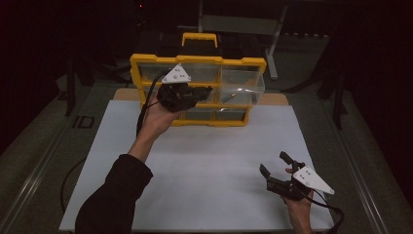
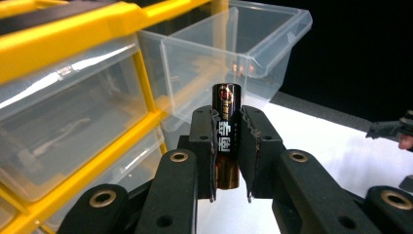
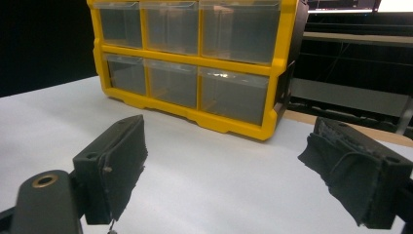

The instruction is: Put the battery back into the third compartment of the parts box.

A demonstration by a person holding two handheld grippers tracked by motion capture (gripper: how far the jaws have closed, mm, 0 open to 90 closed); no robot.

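Observation:
A black battery with copper ends (image 2: 227, 97) stands upright between the pads of my left gripper (image 2: 228, 117), which is shut on it. In the high view my left gripper (image 1: 204, 91) is raised in front of the yellow drawer organizer (image 1: 146, 61), just left of a clear drawer (image 1: 243, 83) pulled out from the upper right. The same pulled-out drawer (image 2: 272, 34) sits just beyond the battery in the left gripper view. A small slim item (image 1: 231, 96) lies in it. My right gripper (image 1: 275, 165) rests open near the mat's front right, holding nothing.
The organizer (image 3: 280, 73) stands at the back of a white mat (image 1: 204, 165), its other clear drawers shut. A black and yellow case (image 1: 199, 41) sits behind it. A metal frame (image 1: 272, 44) stands at the back right. Dark table margins flank the mat.

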